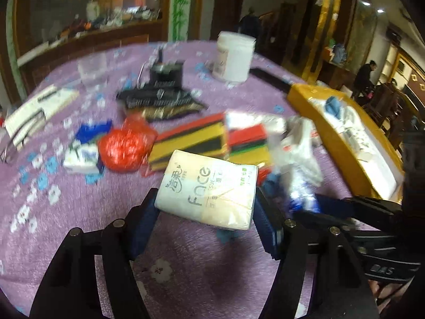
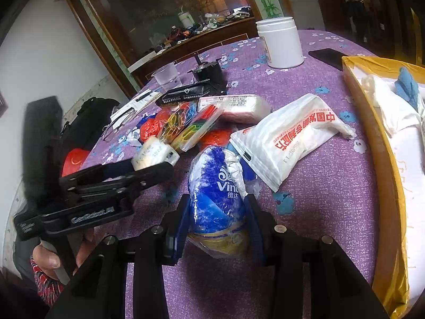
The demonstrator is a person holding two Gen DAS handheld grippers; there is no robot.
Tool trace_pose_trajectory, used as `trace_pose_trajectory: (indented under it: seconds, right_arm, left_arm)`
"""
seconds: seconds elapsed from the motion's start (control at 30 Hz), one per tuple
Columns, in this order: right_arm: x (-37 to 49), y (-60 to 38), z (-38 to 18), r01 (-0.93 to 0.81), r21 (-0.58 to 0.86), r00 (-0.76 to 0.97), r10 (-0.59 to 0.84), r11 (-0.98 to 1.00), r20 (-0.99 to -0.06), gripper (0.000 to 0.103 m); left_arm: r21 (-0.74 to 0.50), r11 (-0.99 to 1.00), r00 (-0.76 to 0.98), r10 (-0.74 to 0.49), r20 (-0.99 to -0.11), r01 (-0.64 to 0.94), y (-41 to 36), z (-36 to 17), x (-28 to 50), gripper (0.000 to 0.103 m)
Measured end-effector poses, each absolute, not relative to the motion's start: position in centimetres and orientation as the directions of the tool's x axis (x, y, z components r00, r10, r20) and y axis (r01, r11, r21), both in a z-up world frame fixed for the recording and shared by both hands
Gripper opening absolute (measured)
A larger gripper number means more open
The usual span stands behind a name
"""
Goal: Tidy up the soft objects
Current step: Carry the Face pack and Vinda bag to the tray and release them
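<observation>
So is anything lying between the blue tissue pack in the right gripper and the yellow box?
Yes. A white plastic pouch with red lettering lies on the purple cloth between the blue tissue pack and the yellow box; lifting over should clear it.

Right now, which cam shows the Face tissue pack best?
Left wrist: the Face tissue pack sits centred between the left gripper pads, printed face legible. The right wrist view shows only one blurred end of it, the rest hidden by that gripper.

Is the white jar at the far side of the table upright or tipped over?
Upright: the white jar stands on its base on the purple tablecloth, lid on top.
</observation>
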State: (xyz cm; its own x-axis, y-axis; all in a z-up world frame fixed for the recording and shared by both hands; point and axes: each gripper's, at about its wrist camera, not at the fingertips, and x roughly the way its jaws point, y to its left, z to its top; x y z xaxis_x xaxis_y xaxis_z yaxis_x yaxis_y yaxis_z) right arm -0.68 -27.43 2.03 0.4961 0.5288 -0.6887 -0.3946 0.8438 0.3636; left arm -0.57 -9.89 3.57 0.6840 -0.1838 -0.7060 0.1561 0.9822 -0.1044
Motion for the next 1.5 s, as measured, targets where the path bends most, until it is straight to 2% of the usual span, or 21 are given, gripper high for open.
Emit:
trace_pose_trajectory:
  seconds: [0.17, 0.47, 0.77, 1.33, 1.5]
  right_arm:
    - [-0.9, -27.5, 2.2, -0.399, 0.362, 0.505, 0.532, 0.842, -0.68, 0.042]
    - [-2.1, -28.0, 3.1, -0.437, 0.361, 0.554, 0.562, 0.824, -0.614, 0.042]
    - [-2.2, -29.8, 3.8, -0.424, 0.485, 0.528, 0.644, 0.765, -0.554, 0.042]
    - [-3.2, -33.5, 5.7, -0.384, 0.512, 0.591, 0.631, 0.768, -0.503, 0.042]
    - [-3.7, -35.5, 6.2, -0.358, 0.523, 0.619, 0.616, 0.773, -0.487, 0.042]
  left_arm:
    - [-0.075, 0.975, 0.749, -0.209, -0.628, 0.208, -10.6, 5.1, -2.0, 0.067]
    - [-0.084, 0.971, 0.77, -0.23, -0.595, 0.224, -10.6, 5.8, -2.5, 0.067]
    - [-0.089, 0.968, 0.769, -0.24, -0.593, 0.233, -10.8, 5.9, -2.7, 0.067]
    - [-0.132, 0.952, 0.736, -0.298, -0.608, 0.276, -13.1, 6.7, -3.6, 0.067]
    - [-0.182, 0.924, 0.684, -0.372, -0.627, 0.336, -15.6, 7.3, -4.0, 0.067]
